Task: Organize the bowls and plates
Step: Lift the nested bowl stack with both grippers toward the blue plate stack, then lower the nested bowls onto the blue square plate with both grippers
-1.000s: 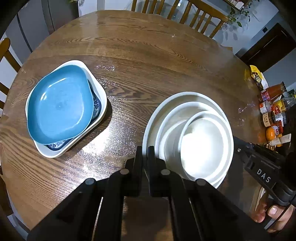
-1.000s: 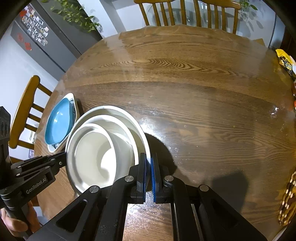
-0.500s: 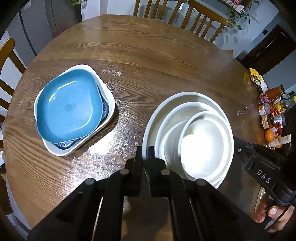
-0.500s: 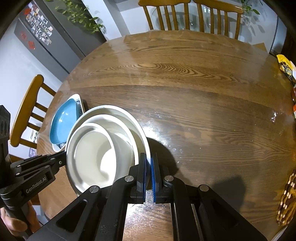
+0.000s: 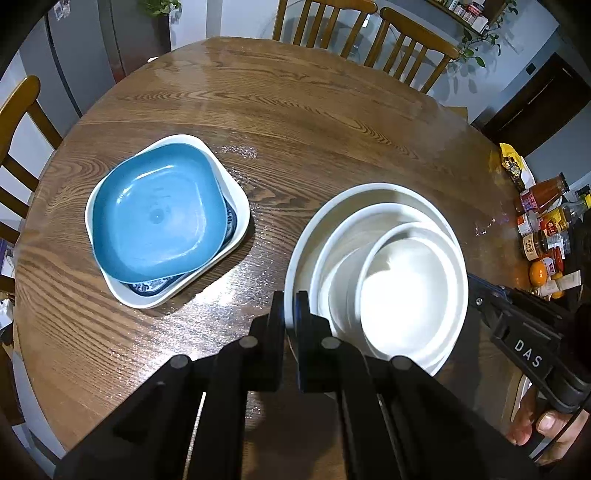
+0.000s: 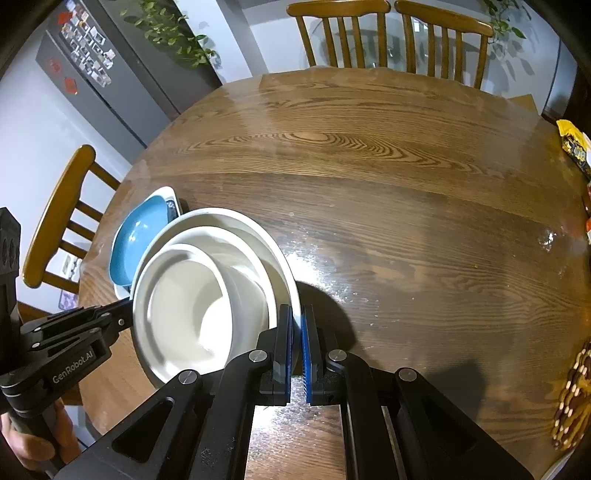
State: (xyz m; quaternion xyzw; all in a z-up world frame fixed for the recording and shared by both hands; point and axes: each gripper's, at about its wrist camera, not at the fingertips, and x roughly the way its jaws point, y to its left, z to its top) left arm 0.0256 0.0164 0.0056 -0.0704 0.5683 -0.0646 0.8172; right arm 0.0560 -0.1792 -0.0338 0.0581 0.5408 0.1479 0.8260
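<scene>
Three white round bowls are nested in one stack: a wide outer bowl (image 5: pixel 369 189), a middle bowl (image 5: pixel 388 211) and a small inner bowl (image 5: pixel 406 288). My left gripper (image 5: pixel 290 295) is shut on the outer bowl's left rim. On the opposite rim of that outer bowl (image 6: pixel 236 215), my right gripper (image 6: pixel 297 308) is shut too. The stack casts a dark shadow on the table and looks slightly raised. To its left a blue square plate (image 5: pixel 159 214) lies on a patterned plate inside a white square dish (image 5: pixel 236 184).
The round wooden table (image 5: pixel 295 110) has sauce bottles (image 5: pixel 543 221) and a yellow snack bag (image 5: pixel 511 162) at its right edge. A beaded mat (image 6: pixel 572 398) lies at the near right. Wooden chairs (image 6: pixel 388 33) stand around the table, and a fridge (image 6: pixel 92 74) at the back left.
Both views have pulled back a little, showing more of the table's far edge and the chairs. Both grips on the outer bowl's rim are unchanged.
</scene>
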